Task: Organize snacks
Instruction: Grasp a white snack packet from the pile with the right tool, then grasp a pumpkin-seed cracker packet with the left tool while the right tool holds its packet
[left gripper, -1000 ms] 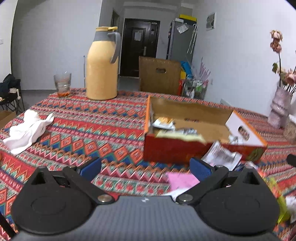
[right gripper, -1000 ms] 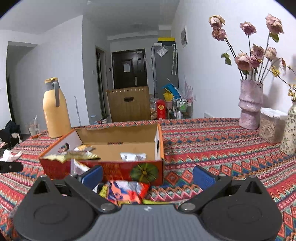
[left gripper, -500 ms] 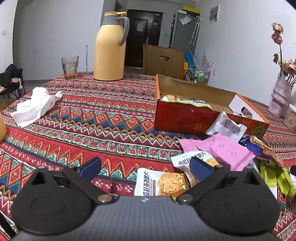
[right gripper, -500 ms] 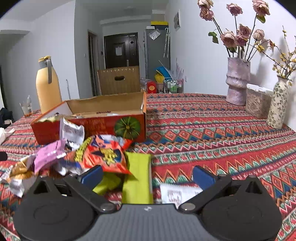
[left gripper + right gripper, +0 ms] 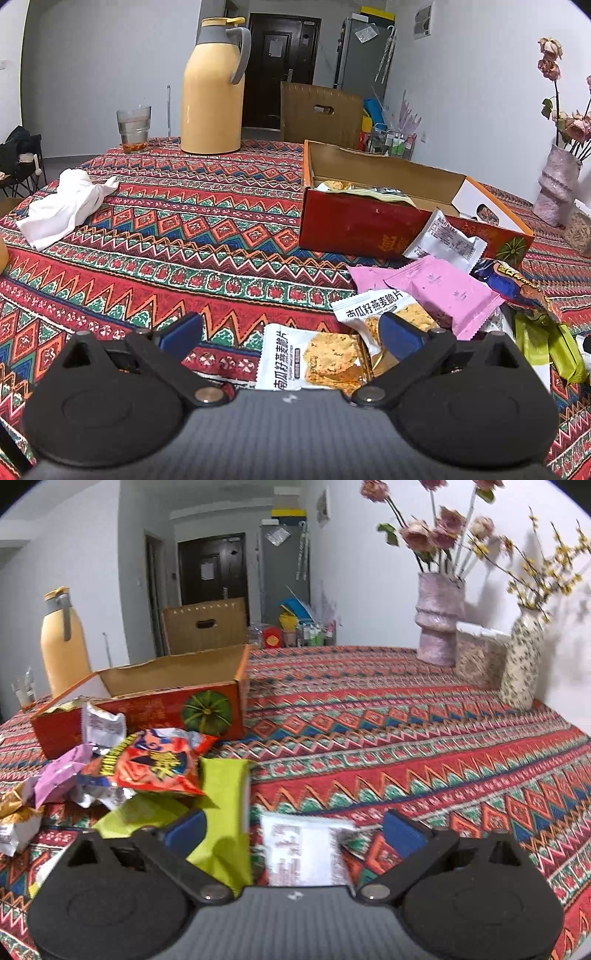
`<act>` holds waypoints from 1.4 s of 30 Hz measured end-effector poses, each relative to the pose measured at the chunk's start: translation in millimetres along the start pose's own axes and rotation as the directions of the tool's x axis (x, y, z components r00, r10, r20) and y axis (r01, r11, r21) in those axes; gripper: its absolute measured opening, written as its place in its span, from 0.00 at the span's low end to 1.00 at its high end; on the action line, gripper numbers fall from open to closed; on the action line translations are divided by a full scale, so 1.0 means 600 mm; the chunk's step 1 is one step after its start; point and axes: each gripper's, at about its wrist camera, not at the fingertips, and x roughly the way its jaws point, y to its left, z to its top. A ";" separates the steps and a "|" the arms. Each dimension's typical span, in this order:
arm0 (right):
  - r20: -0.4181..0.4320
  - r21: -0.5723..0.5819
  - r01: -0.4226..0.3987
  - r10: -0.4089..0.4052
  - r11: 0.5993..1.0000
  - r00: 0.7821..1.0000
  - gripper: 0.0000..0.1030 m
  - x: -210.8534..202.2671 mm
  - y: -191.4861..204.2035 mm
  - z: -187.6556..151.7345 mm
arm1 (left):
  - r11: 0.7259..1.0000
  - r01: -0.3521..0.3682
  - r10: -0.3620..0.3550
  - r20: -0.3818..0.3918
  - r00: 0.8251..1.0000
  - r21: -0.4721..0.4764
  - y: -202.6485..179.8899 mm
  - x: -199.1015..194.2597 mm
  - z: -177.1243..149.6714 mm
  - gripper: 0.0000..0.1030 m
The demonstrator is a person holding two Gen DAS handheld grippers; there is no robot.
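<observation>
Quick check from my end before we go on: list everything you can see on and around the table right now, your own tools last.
snack box: 1, red cardboard, open, mid-table, a few packets inside
oat crisp packets: 2, white, nearest the left tool
pink packets: 2, in front of the box
white packet: 1, leaning on the box front
red-orange bag: 1, on top of the pile
green packets: at least 2, near edge
white printed packet: 1, between the right tool's open fingers
thermos: 1, yellow, far side
glass: 1, clear, beside the thermos
white cloth: 1, crumpled
vases: 2, with flowers
left tool: open
right tool: open, jaws just been closing
</observation>
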 end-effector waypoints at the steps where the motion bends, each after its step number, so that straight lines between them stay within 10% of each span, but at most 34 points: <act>1: -0.010 0.007 0.005 -0.005 1.000 1.000 0.75 0.003 -0.004 -0.002 | 1.000 0.000 0.000 -0.002 1.000 0.001 -0.001 0.001 0.000 1.00; 14: -0.058 0.015 -0.018 0.019 1.000 0.998 0.39 0.014 -0.010 -0.018 | 1.000 -0.007 0.007 -0.024 1.000 0.005 -0.005 0.000 -0.002 1.00; 42: 0.079 0.057 -0.105 0.101 0.993 0.992 0.39 -0.004 -0.020 -0.005 | 0.999 -0.006 -0.003 -0.169 0.986 -0.052 -0.090 0.066 0.033 0.98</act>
